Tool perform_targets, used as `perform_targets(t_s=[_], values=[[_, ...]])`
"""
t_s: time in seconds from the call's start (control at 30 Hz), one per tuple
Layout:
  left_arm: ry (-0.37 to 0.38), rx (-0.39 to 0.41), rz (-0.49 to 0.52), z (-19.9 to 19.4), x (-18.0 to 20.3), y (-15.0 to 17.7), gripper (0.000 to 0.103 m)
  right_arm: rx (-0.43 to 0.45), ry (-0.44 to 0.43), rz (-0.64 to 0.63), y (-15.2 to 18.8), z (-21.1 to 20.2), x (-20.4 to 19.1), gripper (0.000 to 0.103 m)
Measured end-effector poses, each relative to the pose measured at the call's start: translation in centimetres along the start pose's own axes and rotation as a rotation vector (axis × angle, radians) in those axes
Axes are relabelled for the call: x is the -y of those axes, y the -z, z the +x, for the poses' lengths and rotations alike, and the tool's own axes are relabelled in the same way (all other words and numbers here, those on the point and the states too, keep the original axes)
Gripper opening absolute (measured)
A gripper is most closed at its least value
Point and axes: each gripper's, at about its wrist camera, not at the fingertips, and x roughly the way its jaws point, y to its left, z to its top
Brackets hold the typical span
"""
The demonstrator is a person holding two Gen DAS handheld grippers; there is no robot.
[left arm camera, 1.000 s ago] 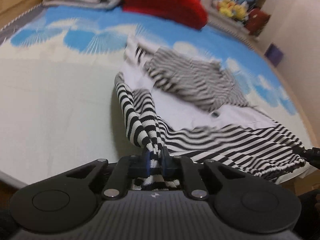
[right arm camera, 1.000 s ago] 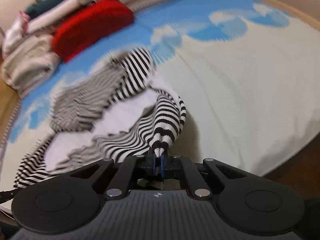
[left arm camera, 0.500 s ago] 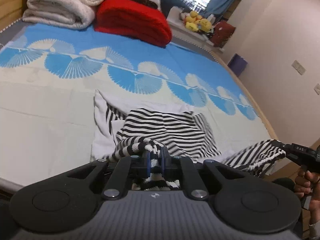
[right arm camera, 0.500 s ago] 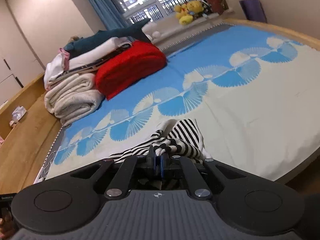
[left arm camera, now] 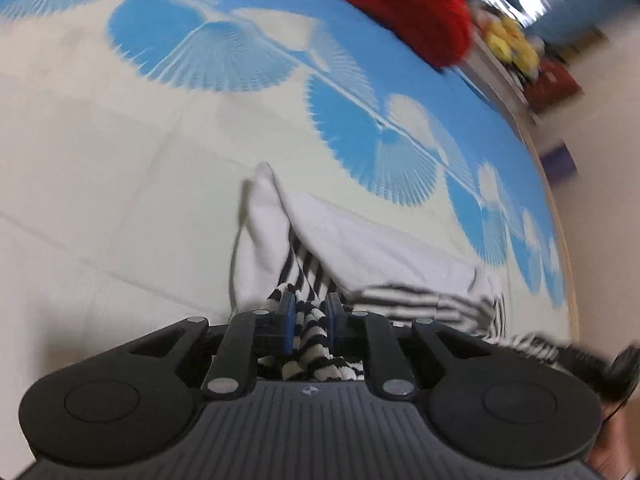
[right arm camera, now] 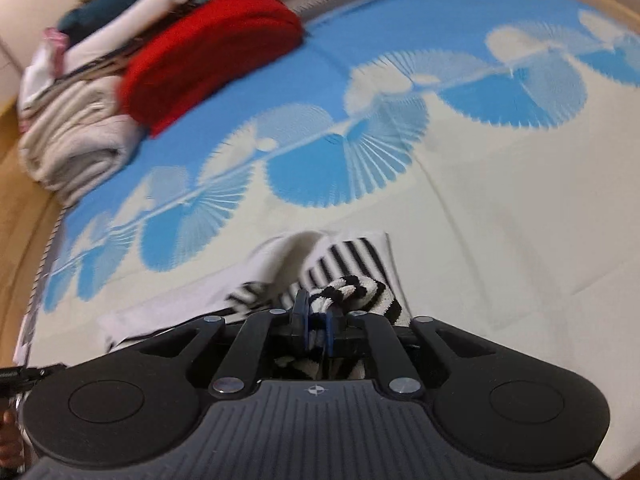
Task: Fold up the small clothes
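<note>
Blue-and-cream fan-patterned bedding carries the striped garment, which lies bunched near the bed's front edge, its white part spread flat. One knitted striped end sits clamped in the left gripper; the other is pinched by the right gripper. Only the right wrist view shows the stack of folded blankets beside the red blanket, well apart from the garment. Only the left view shows yellow plush toys beyond the bed. Wide bare bedding lies between garment and blankets.
</note>
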Motion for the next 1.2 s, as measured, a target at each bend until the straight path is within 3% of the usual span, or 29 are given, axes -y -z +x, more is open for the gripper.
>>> perform_targets(t_s=[0.07, 0.1, 0.17, 0.33, 0.4, 0.47, 0.57, 0.7, 0.83, 1.0, 1.1, 1.13, 1.17, 1.2], values=[[0.051, 0.038, -0.003, -0.7, -0.1, -0.3, 0.042, -0.028, 0.049, 0.046, -0.3, 1.1, 0.3, 0.011], [0.072, 0.044, 0.019, -1.0, 0.1, -0.2, 0.046, -0.007, 0.035, 0.084, -0.5, 1.0, 0.5, 0.012], [0.085, 0.040, 0.087, -1.5, 0.7, 0.2, 0.048, 0.027, -0.012, 0.140, -0.8, 0.2, 1.0, 0.027], [0.064, 0.032, 0.205, -2.2, 1.9, 2.0, 0.048, 0.083, -0.045, 0.188, -0.8, -1.8, 2.6, 0.031], [0.075, 0.024, 0.258, -2.7, 2.6, 3.1, 0.054, 0.096, -0.063, 0.189, -0.3, -2.8, 2.9, 0.034], [0.099, 0.005, 0.329, -3.1, 3.6, 4.5, 0.069, 0.083, -0.086, 0.141, 0.4, -3.4, 2.5, 0.034], [0.105, -0.047, 0.444, -3.1, 4.8, 6.0, 0.080, 0.007, -0.125, 0.010, 1.7, -3.6, 0.9, 0.039], [0.038, -0.139, 0.565, -1.4, 5.7, 7.9, 0.080, -0.075, -0.139, -0.180, 3.7, -2.8, -1.9, 0.046], [-0.029, -0.174, 0.630, 0.6, 6.1, 8.9, 0.080, -0.138, -0.100, -0.259, 4.7, -0.8, -3.4, 0.046], [-0.098, -0.126, 0.679, 2.3, 7.1, 8.9, 0.078, -0.187, -0.052, -0.357, 5.2, 2.3, -5.5, 0.046], [-0.123, -0.044, 0.657, 2.5, 7.7, 7.6, 0.061, -0.192, -0.013, -0.414, 5.6, 4.1, -6.3, 0.046], [-0.123, -0.020, 0.649, 2.5, 7.9, 7.2, 0.045, -0.184, -0.011, -0.428, 5.6, 4.4, -6.5, 0.038], [-0.118, -0.002, 0.642, 2.6, 8.1, 6.8, 0.022, -0.184, -0.027, -0.438, 5.6, 4.6, -6.7, 0.020], [-0.113, 0.009, 0.636, 2.8, 8.4, 6.3, 0.012, -0.180, -0.036, -0.446, 5.4, 4.7, -6.8, 0.009]])
